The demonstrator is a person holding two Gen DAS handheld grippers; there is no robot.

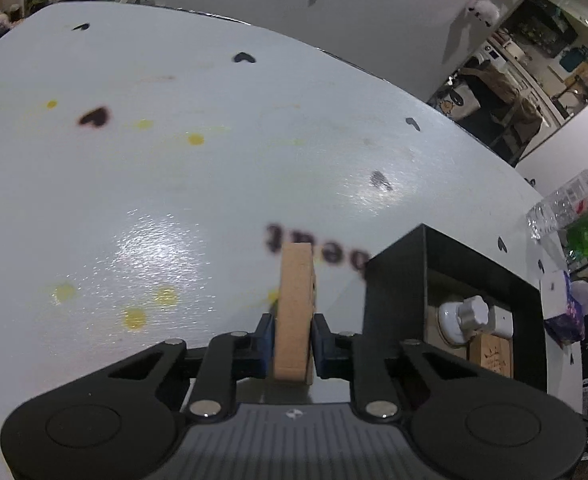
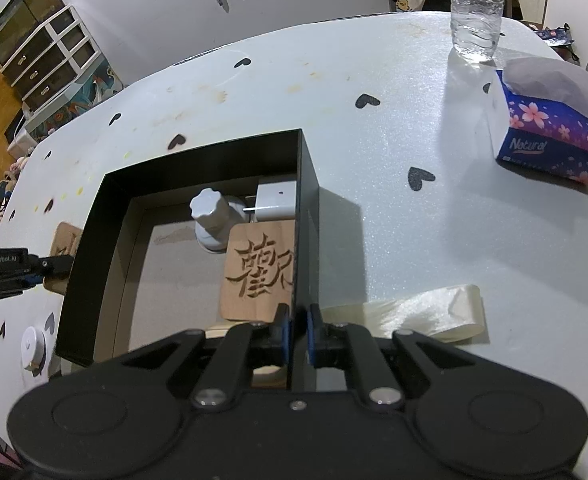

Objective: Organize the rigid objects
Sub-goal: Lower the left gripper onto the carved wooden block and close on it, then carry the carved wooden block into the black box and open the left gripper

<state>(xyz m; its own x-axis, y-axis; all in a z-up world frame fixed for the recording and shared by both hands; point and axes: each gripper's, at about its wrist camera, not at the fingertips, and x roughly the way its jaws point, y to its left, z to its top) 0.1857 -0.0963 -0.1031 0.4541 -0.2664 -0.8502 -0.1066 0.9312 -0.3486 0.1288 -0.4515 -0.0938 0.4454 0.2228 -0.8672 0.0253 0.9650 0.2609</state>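
Left tongs (image 1: 293, 344) clamped on the thin light-brown wooden tile (image 1: 294, 312), gripped edge-on, long axis pointing away along the fingers, standing over the white heart-print counter (image 1: 174, 160). The open black rectangular box (image 2: 198, 152) lies just to its right, near wall close beside the tile. Right tongs (image 2: 298, 332) pinch the box's far side wall, nearly closed. I judge the tile has to go right, over the wall.
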